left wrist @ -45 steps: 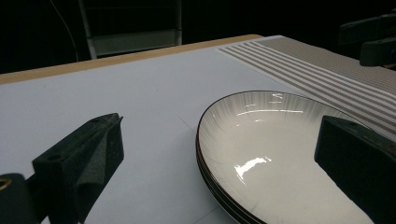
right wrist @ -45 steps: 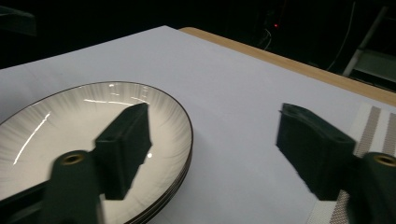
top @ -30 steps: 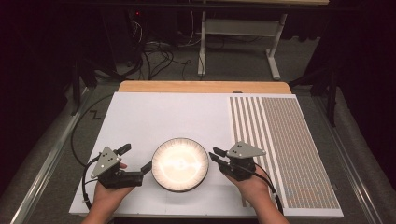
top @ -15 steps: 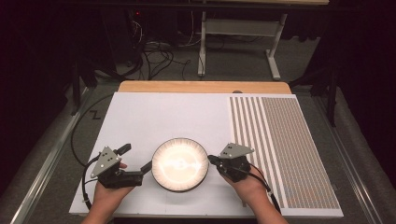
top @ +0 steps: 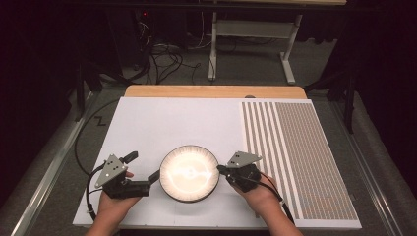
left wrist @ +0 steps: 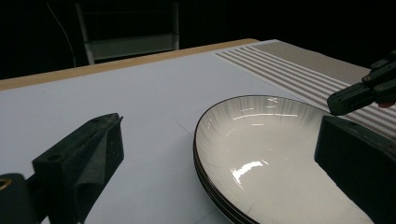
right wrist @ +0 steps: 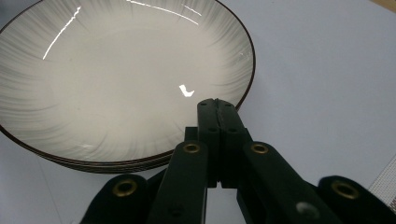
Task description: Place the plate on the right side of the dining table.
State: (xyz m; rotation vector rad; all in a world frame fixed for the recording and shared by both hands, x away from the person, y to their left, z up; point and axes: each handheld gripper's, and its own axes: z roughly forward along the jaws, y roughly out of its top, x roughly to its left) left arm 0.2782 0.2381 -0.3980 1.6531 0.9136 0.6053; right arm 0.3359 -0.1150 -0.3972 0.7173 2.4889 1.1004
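A stack of white plates with dark rims point(top: 189, 173) sits on the white mat near the front edge. It shows large in the left gripper view point(left wrist: 261, 154) and in the right gripper view point(right wrist: 116, 79). My left gripper point(top: 142, 167) is open just left of the stack; in its own view point(left wrist: 219, 126) one jaw stands over the mat and the other by the near rim. My right gripper point(top: 220, 168) is shut at the stack's right rim. Its jaws point(right wrist: 217, 103) meet tip to tip over the rim with nothing seen between them. It also appears as a dark tip point(left wrist: 355, 95) in the left gripper view.
The white mat point(top: 172, 123) covers most of the table, with a wooden edge point(top: 211, 92) at the back. A striped and dotted panel point(top: 295, 157) lies on the right. A cable trails from each gripper toward the front. Beyond the table are a dark floor with cables and a metal stand.
The right gripper's jaws stood apart a second ago and are now closed together. That gripper also shifted slightly left, toward the plate's rim. The left gripper and the plates have not moved.
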